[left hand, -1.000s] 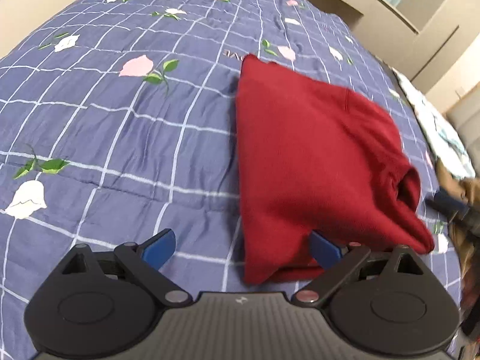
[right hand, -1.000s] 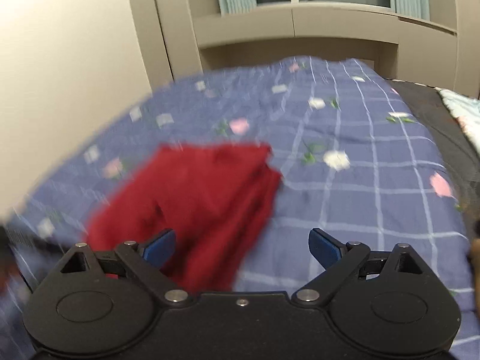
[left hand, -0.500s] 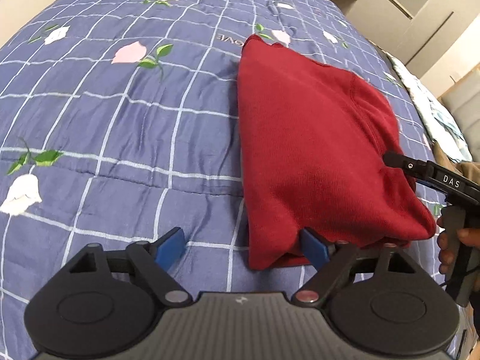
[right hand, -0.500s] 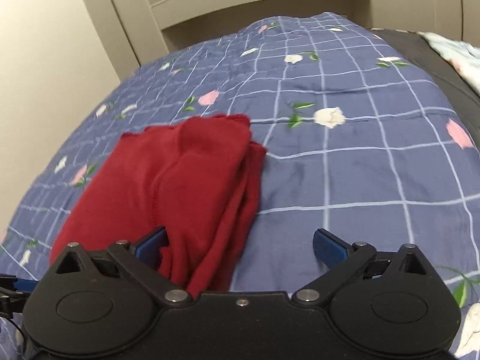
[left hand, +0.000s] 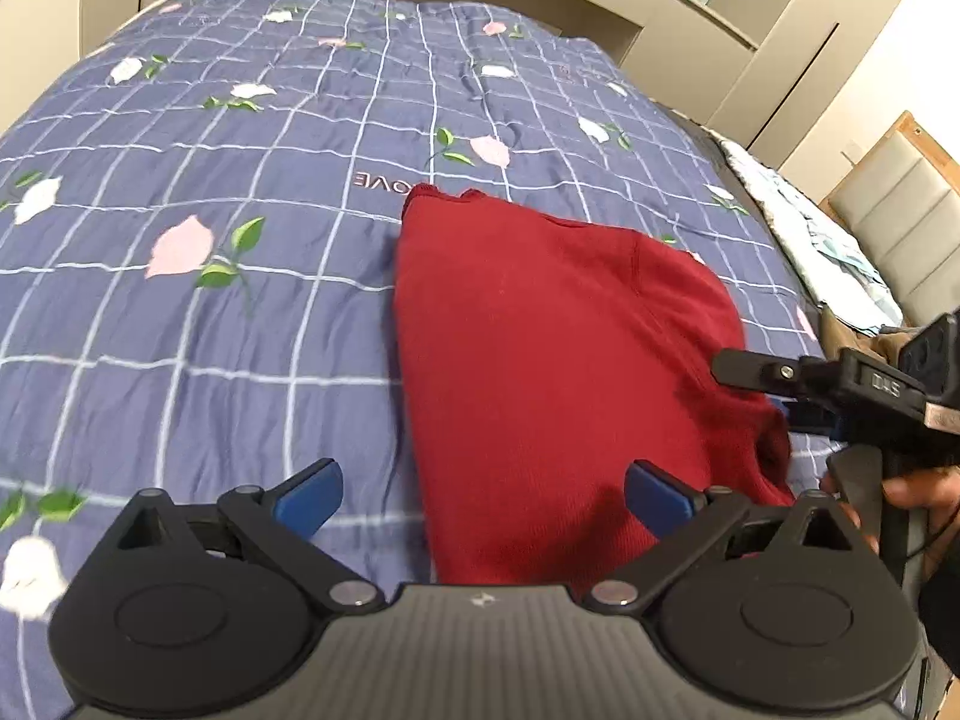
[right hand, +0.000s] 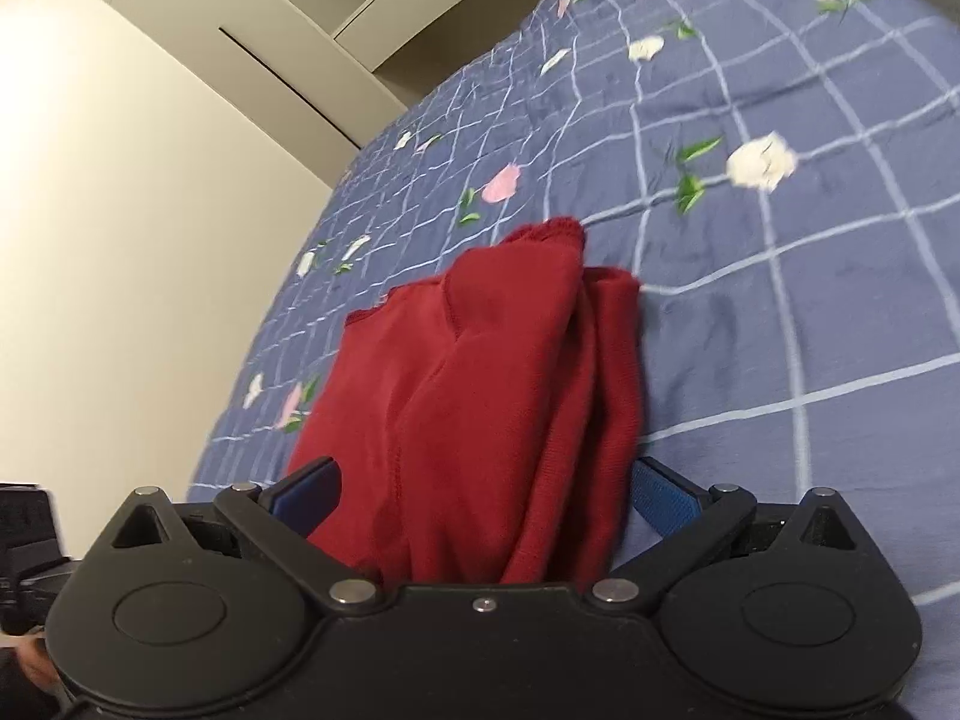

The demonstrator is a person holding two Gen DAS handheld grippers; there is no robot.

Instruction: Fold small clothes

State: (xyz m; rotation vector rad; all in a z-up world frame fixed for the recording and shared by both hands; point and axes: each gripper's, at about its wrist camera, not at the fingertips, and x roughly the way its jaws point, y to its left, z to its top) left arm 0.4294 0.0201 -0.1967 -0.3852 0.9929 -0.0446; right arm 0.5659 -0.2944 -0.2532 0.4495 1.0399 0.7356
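Two views, different stories: left gripper (left hand: 480,495) is opening, pads off the folded red garment (left hand: 558,360). Only the right-wrist view shows the right gripper (right hand: 483,489) spread wide, straddling its layered edge. Underneath: blue floral quilt (left hand: 210,330), beige cabinets (left hand: 750,30) behind.

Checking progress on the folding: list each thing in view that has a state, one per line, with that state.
red garment: folded into a layered bundle, lying flat on the bedspread, held by neither gripper.
left gripper: jaws opening, nothing clamped; garment's near edge lies between the fingers.
right gripper: open, fingers straddling the garment's stacked end, pads not pressing.
bedspread: spread over the bed, slightly wrinkled.
cabinet door: shut.
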